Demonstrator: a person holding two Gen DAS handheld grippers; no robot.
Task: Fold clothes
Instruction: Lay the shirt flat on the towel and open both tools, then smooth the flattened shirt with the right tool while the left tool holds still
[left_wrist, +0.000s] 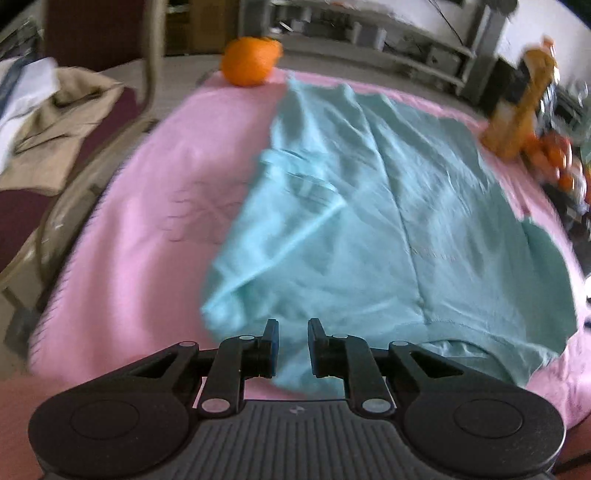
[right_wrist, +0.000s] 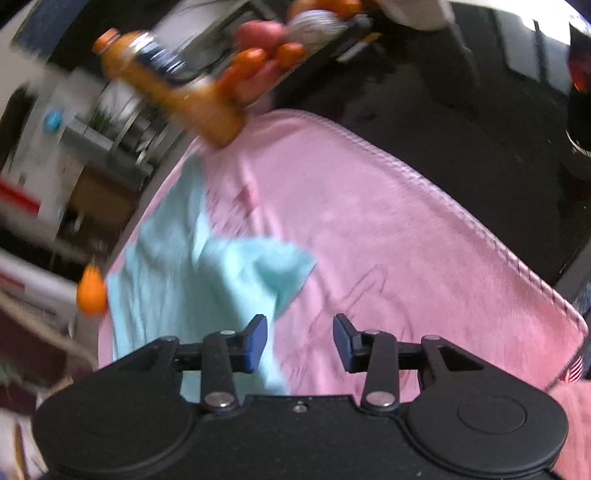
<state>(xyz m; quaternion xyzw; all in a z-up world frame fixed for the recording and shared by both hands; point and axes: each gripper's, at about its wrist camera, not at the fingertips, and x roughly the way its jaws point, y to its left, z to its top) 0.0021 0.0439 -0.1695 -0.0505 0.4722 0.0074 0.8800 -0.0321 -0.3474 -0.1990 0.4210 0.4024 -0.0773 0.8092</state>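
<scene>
Left gripper (left_wrist: 293, 341): black linkage arms, silver pivot screws, blue pads (left_wrist: 274, 347) on inner finger faces. Grey ribbed plate at base, small logo at centre, round black housing either side.

Right gripper (right_wrist: 300, 341): same black linkage, silver screws, blue pads (right_wrist: 256, 343). Base plate smooth black, one small screw at centre, round housings at both sides.

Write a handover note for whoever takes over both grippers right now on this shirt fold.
Left gripper: open a little, nothing pinched, over the near edge of the teal shirt.
Right gripper: open wider, empty, over the pink blanket beside the shirt's right sleeve.
Shirt lies on the blanket with its left side folded in; an orange and a juice bottle sit at the far edge.
Left: fold the right sleeve side in, then fold lengthwise.
</scene>
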